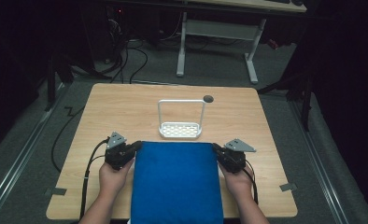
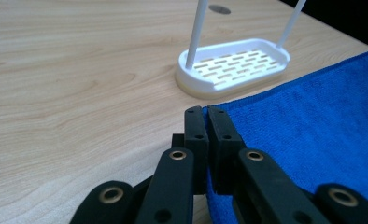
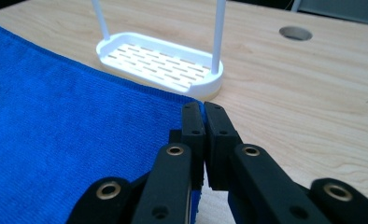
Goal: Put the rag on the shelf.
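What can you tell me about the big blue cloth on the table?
The blue cloth is a soft, fuzzy-looking towel, plain bright blue with a stitched edge. It lies flat and smooth on the wooden table, on the person's side, its near end hanging past the table edge. The left tongs are shut on its far left corner and the right tongs on its far right corner. Its far edge lies just in front of the white slotted rack.

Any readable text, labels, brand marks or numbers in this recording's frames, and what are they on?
None: no words, numbers or signs can be read.
blue cloth: plain, no tag showing.
white slotted rack: no marking.
left gripper and right gripper: plain black, no print.
wooden table: bare wood grain, no label.
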A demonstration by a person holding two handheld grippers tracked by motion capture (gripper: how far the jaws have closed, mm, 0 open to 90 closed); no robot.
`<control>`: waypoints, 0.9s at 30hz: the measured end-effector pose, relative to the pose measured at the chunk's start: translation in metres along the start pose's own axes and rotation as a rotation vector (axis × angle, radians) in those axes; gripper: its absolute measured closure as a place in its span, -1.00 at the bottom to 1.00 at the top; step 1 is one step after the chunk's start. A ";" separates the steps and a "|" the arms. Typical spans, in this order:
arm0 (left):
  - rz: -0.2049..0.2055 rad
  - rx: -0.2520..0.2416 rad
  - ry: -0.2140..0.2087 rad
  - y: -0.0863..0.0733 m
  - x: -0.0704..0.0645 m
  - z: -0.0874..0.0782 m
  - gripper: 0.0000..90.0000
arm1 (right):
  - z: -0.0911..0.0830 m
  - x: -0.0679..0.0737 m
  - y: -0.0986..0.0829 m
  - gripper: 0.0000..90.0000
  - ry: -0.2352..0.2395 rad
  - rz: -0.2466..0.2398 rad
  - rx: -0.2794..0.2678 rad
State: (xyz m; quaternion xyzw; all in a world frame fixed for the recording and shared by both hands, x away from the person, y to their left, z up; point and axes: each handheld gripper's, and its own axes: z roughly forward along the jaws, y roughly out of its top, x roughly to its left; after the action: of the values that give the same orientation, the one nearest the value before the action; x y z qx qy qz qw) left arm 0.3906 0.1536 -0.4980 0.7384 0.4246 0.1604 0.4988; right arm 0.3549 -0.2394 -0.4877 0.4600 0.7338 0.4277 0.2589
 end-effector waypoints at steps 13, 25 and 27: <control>0.049 -0.144 -0.005 0.022 -0.015 -0.033 0.96 | -0.029 0.009 0.018 0.97 0.009 -0.028 -0.134; 0.108 -0.259 -0.021 0.044 -0.036 -0.063 0.96 | -0.058 0.013 0.034 0.97 0.022 -0.028 -0.247; 0.118 -0.274 -0.024 0.047 -0.039 -0.067 0.96 | -0.063 0.013 0.037 0.97 0.025 -0.027 -0.263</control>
State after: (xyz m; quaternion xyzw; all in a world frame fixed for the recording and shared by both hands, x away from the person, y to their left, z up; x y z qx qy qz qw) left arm 0.3450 0.1566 -0.4198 0.6890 0.3486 0.2371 0.5895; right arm 0.3168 -0.2445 -0.4237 0.4069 0.6807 0.5222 0.3137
